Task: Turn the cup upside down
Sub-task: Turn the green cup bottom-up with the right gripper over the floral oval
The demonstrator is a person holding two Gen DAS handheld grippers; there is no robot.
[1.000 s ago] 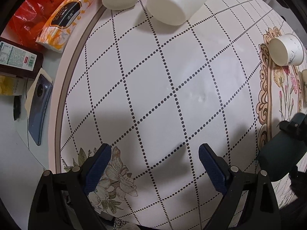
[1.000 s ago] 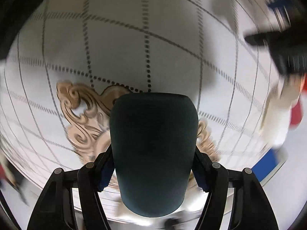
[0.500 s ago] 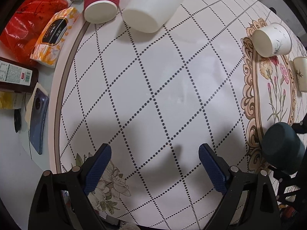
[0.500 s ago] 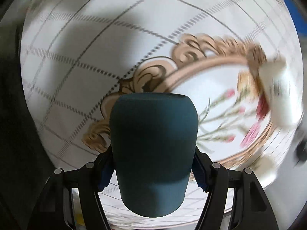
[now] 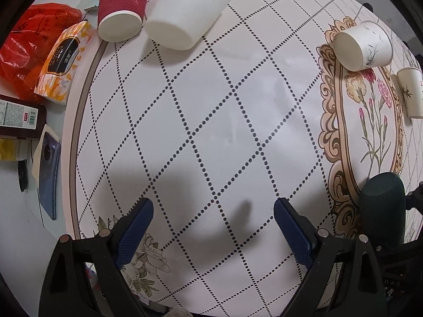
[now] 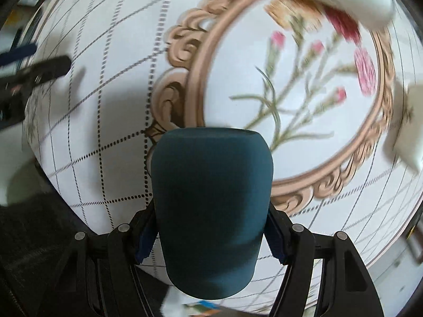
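Observation:
My right gripper (image 6: 211, 227) is shut on a dark teal cup (image 6: 212, 200), held above the table over the brown scroll border of the flower motif. The cup's far end points away from me; I cannot tell which end is the mouth. The same cup (image 5: 382, 208) shows at the right edge of the left wrist view. My left gripper (image 5: 212, 227) is open and empty above the dotted diamond pattern of the tablecloth (image 5: 211, 111).
A red ribbed cup (image 5: 120, 8) and a large white cup (image 5: 185, 10) stand rim down at the back. Two white paper cups (image 5: 362, 46) (image 5: 411, 92) stand at the right. A tissue pack (image 5: 64, 60), red bag, bottle and phone (image 5: 49, 179) lie left of the cloth.
My right gripper has swung with the teal cup from the dotted pattern over to the flower motif. The left gripper has drawn back a little and stays open.

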